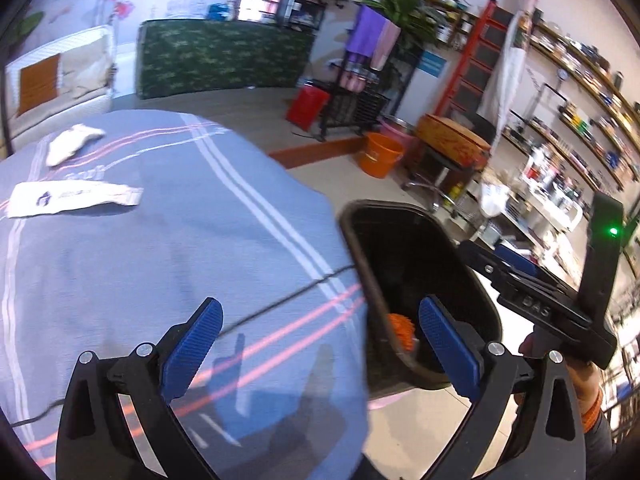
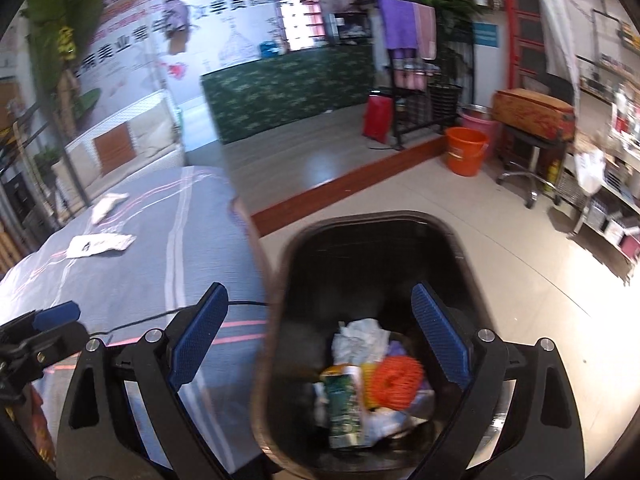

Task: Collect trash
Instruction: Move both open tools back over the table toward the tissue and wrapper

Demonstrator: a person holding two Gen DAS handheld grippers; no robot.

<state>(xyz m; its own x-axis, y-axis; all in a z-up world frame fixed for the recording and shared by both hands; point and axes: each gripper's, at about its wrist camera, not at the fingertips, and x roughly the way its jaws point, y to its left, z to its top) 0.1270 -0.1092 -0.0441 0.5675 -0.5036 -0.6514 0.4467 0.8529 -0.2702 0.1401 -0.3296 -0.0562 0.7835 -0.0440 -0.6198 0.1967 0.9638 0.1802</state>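
A black trash bin (image 2: 280, 280) stands on the floor beside the bed; it also shows in the left wrist view (image 1: 360, 248). Inside it lie crumpled white paper (image 2: 360, 340), an orange net ball (image 2: 396, 380) and a green packet (image 2: 344, 404). My right gripper (image 2: 320, 336) is open and empty above the bin. My left gripper (image 1: 320, 344) is open and empty over the bed's edge. A flat white wrapper (image 1: 68, 198) and a crumpled white tissue (image 1: 72, 142) lie on the grey striped bedsheet (image 1: 180, 240), far from both grippers. They also show in the right wrist view: wrapper (image 2: 100, 245), tissue (image 2: 107, 204).
A thin black cable (image 1: 280, 300) runs across the sheet. An orange bucket (image 2: 466, 151), a red bag (image 2: 378, 118), a black rack (image 2: 424, 96) and a stool (image 2: 528, 148) stand on the tiled floor. Shelves (image 1: 580, 120) line the right wall.
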